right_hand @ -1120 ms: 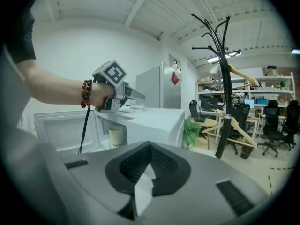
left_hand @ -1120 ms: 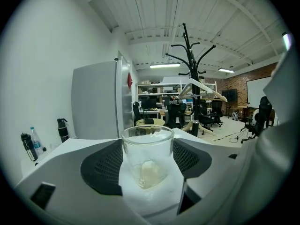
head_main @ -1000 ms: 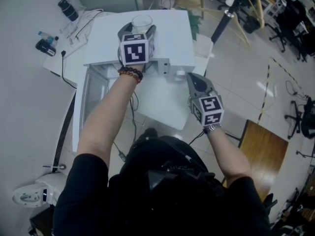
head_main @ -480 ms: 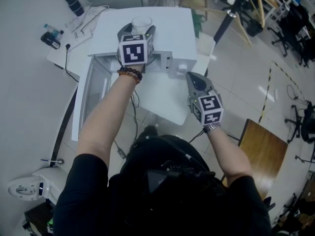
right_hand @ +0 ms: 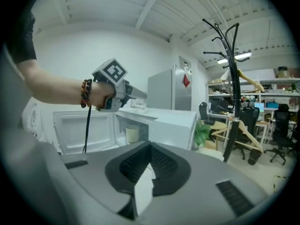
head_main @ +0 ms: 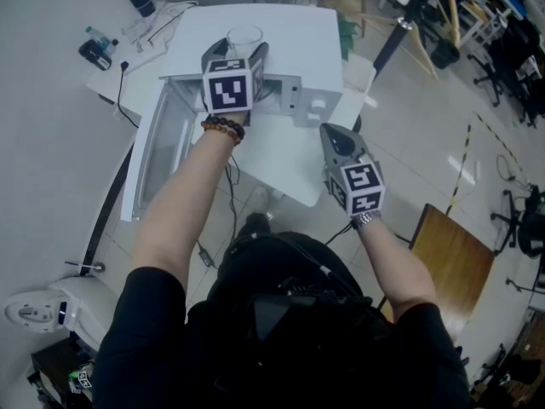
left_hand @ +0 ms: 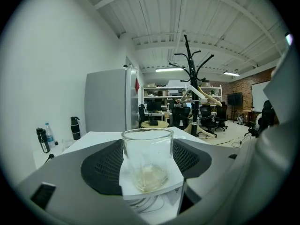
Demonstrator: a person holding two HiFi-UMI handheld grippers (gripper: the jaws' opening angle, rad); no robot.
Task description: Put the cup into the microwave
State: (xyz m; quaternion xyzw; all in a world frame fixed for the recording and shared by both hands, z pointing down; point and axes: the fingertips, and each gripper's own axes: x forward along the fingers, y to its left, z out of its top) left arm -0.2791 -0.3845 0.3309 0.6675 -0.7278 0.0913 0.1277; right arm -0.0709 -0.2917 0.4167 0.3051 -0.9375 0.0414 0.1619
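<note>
Left gripper view showed the left gripper (head_main: 238,56) grasping the clear glass cup (left_hand: 147,158) upright, a dark pad pressed on either side of it. In the head view that gripper and the cup were over the top of the white microwave (head_main: 298,37), near its front edge, and the microwave's door (head_main: 157,152) stood swung open below and to the gripper's left. The right gripper (head_main: 339,143) was clenched with nothing between its jaws, off to the right of the left one and nearer the person, by the microwave's front right corner.
</note>
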